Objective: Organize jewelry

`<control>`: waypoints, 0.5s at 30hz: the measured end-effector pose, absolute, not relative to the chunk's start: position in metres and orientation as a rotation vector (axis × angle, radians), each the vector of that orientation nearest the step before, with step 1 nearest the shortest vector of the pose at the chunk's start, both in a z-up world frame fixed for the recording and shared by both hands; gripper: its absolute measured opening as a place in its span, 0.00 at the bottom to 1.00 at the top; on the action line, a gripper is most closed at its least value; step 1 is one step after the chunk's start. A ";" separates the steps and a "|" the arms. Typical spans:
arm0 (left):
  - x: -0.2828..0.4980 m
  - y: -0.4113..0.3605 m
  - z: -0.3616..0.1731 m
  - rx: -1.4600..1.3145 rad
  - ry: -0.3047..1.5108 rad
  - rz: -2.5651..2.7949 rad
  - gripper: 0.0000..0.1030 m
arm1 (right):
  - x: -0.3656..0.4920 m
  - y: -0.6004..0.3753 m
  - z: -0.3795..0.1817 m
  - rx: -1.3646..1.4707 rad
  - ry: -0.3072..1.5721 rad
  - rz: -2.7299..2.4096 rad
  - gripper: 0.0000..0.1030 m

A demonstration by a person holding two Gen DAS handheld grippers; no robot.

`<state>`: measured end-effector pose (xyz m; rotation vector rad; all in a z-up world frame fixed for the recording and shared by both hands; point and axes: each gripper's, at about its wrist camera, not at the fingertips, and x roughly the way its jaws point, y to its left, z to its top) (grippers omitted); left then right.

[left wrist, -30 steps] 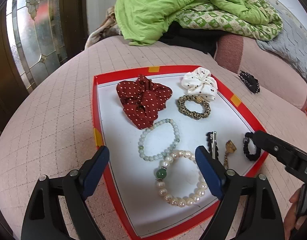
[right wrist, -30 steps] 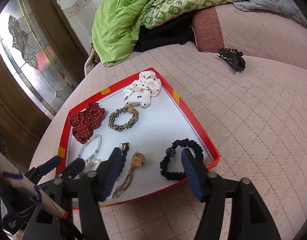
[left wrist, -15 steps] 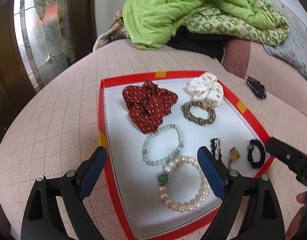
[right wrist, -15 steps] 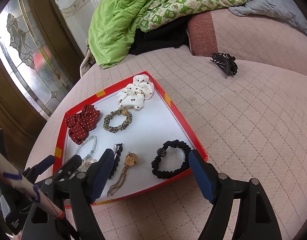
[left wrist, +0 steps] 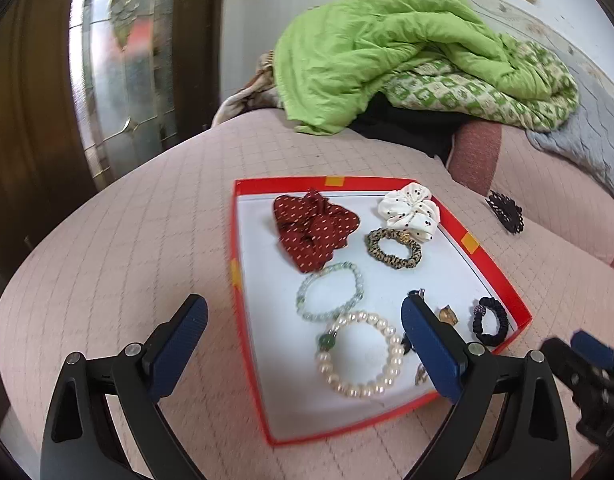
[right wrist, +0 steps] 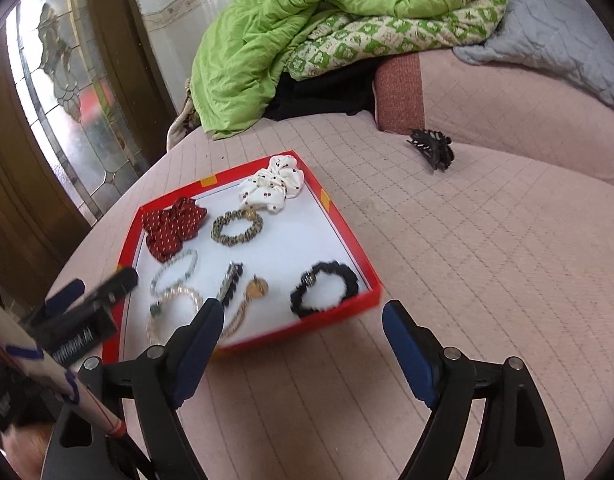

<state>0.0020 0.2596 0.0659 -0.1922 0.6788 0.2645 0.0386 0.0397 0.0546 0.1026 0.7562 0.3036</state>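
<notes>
A red-rimmed white tray [left wrist: 477, 257] [right wrist: 349, 236] lies on the pink quilted bed. In it are a red dotted scrunchie [left wrist: 313, 232] [right wrist: 171, 228], a white scrunchie [left wrist: 409, 211] [right wrist: 273, 188], a leopard hair tie [left wrist: 393, 248] [right wrist: 237, 227], a pale green bead bracelet [left wrist: 331, 292] [right wrist: 175, 270], a pearl bracelet [left wrist: 359, 354] [right wrist: 167, 306], a black clip [right wrist: 230, 282], a gold pendant [right wrist: 256, 288] and a black hair tie [left wrist: 490, 321] [right wrist: 325, 289]. My left gripper [left wrist: 303, 346] is open and empty over the tray's near left edge. My right gripper [right wrist: 303, 354] is open and empty, just short of the tray's near edge.
A black claw clip [left wrist: 505, 210] [right wrist: 433, 148] lies on the bed right of the tray. A green quilt heap [left wrist: 391, 56] [right wrist: 307, 28] lies behind. A stained-glass door [left wrist: 119, 60] stands at the left. Bare bedspread stretches to the right.
Both grippers have pulled back and up from the tray. The right gripper's jaws now stand before the tray's edge instead of over the black hair tie. Nothing in the tray moved.
</notes>
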 end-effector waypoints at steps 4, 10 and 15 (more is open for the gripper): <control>-0.025 0.252 0.077 -0.201 0.645 0.275 0.94 | 0.012 0.028 0.061 0.094 0.717 0.305 0.83; -0.076 0.234 0.095 -0.177 0.582 0.248 0.98 | -0.039 0.012 0.071 0.054 0.640 0.313 0.84; -0.127 0.219 0.106 -0.109 0.522 0.264 0.99 | -0.084 -0.003 0.071 0.022 0.604 0.321 0.84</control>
